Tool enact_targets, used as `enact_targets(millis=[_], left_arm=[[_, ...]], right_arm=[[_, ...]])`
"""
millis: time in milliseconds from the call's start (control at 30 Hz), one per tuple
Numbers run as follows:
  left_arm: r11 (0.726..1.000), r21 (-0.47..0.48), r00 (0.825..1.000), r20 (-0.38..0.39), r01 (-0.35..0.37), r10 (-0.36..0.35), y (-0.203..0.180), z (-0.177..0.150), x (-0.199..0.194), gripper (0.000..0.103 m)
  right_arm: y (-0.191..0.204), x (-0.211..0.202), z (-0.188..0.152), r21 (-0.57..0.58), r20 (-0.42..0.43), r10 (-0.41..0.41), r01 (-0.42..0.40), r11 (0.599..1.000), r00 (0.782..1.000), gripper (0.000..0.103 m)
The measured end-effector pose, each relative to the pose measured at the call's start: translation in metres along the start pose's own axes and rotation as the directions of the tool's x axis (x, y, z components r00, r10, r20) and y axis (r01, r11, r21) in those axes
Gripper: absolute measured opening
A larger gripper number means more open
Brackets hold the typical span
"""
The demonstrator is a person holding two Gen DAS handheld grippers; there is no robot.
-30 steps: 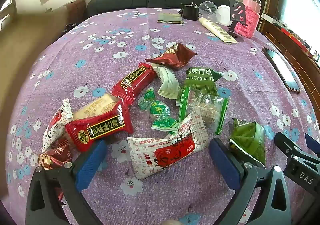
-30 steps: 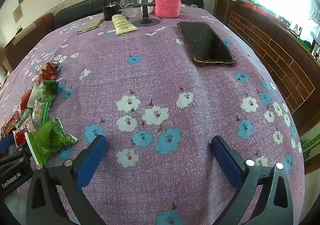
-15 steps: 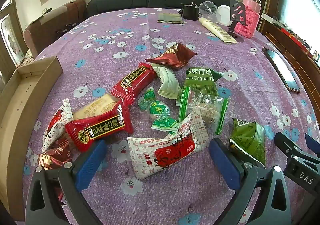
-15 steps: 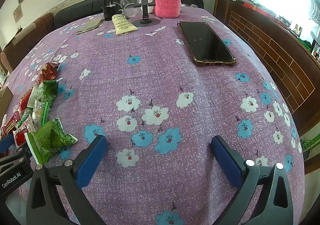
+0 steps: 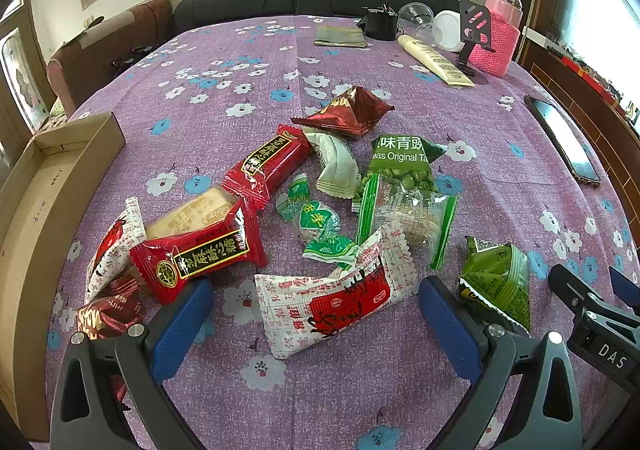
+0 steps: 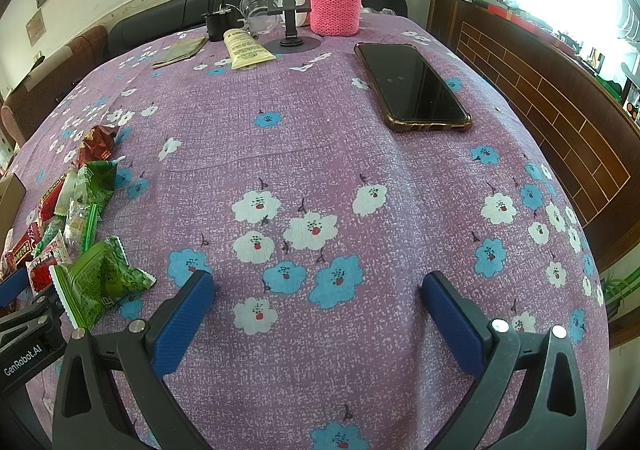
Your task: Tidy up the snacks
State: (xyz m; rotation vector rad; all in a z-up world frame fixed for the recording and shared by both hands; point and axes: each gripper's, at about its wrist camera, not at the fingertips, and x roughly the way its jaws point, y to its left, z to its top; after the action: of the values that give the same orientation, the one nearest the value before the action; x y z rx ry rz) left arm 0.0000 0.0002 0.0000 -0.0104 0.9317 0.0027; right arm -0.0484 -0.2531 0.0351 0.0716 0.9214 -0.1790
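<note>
my left claw (image 5: pixel 312 314) sits low over the counter with the purple flowered cloth (image 5: pixel 240 62), blue pads wide apart, holding nothing. between the pads lies a white and red crinkled snack packet (image 5: pixel 336 296), not touching either pad as far as i can tell. the snack pile is spread just ahead: a red packet with black and gold label (image 5: pixel 200 256), a second long red packet (image 5: pixel 268 164), a dark red foil pyramid pack (image 5: pixel 346 112), a green pea bag with white lettering (image 5: pixel 402 162), a clear green-edged cracker pack (image 5: pixel 408 218), a green crumpled pouch (image 5: pixel 496 280) off to the right. an open brown cardboard box (image 5: pixel 48 186) sits at the left edge. my right claw (image 6: pixel 318 314) also has its pads spread, empty, over bare cloth, well apart from the pile. a black phone (image 6: pixel 412 88) lies further ahead of it.
</note>
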Motion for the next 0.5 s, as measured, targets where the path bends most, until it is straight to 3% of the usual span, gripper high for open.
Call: enact_targets(millis=[500], left_arm=[[1.000, -0.011, 1.000, -0.001, -0.002, 0.002, 0.0014, -0.0004, 0.0005, 0.103]], right_arm=[[-0.0004, 0.0000, 0.0002, 0.001, 0.000, 0.001, -0.001, 1.000, 1.000, 0.103]])
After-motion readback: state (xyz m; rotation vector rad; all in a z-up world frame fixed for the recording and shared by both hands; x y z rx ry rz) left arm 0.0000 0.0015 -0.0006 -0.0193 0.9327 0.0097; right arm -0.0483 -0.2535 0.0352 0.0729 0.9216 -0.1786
